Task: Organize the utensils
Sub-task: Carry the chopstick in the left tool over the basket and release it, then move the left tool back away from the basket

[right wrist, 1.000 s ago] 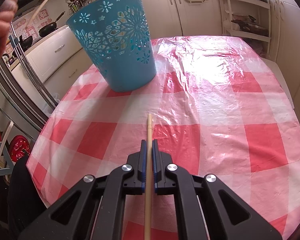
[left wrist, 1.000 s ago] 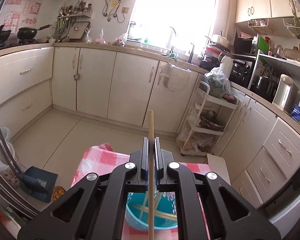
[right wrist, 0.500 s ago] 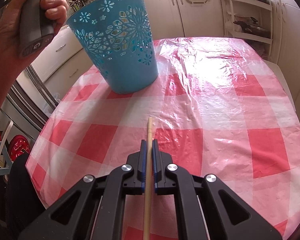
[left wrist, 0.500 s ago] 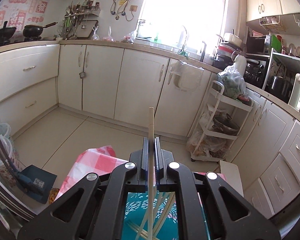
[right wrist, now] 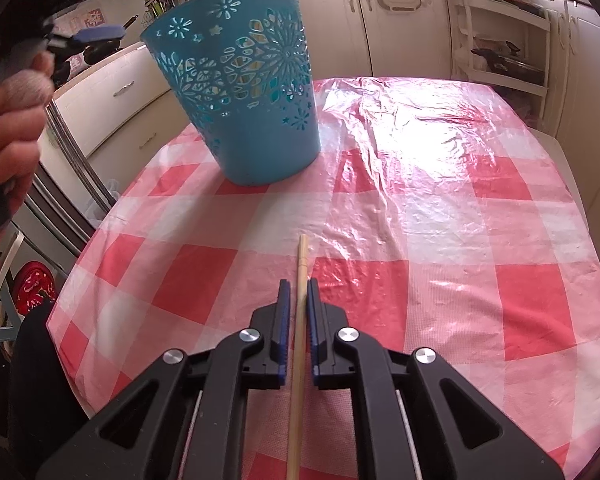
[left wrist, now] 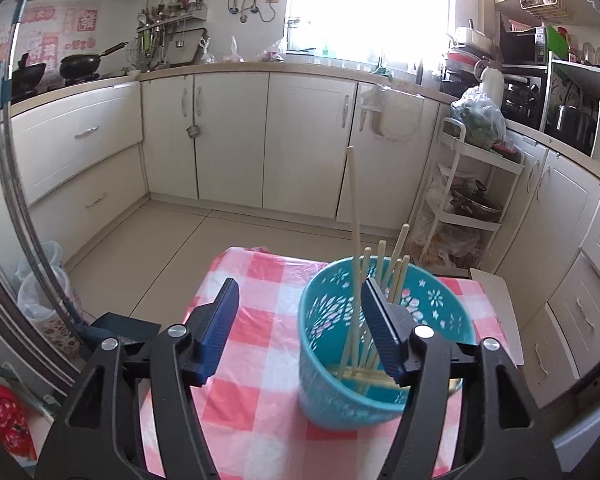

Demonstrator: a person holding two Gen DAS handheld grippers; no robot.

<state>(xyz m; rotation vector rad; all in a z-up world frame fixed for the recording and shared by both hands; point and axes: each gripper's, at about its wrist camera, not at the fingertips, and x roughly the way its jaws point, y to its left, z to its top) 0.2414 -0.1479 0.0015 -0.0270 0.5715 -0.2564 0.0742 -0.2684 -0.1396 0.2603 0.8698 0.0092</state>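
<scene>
Kitchen table, checked cloth (right wrist: 440, 216). We list: blue basket (left wrist: 384, 344) holding chopsticks; left gripper (left wrist: 298, 320) opening wide above its rim, nothing between; right gripper (right wrist: 296, 312), near the basket, loosening around one chopstick (right wrist: 300, 320). Risk: that chopstick slips onto the cloth.

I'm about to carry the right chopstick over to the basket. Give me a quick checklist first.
1. Left gripper empty: ok. Its fingers are opening with nothing between them.
2. Chopsticks in basket: ok. Their lower ends are inside.
3. Basket upright on table: ok.
4. Right gripper grip on its chopstick: not ok. The fingers are opening and gaps show on both sides of the stick.
5. Table between right gripper and basket free of objects: ok.
</scene>
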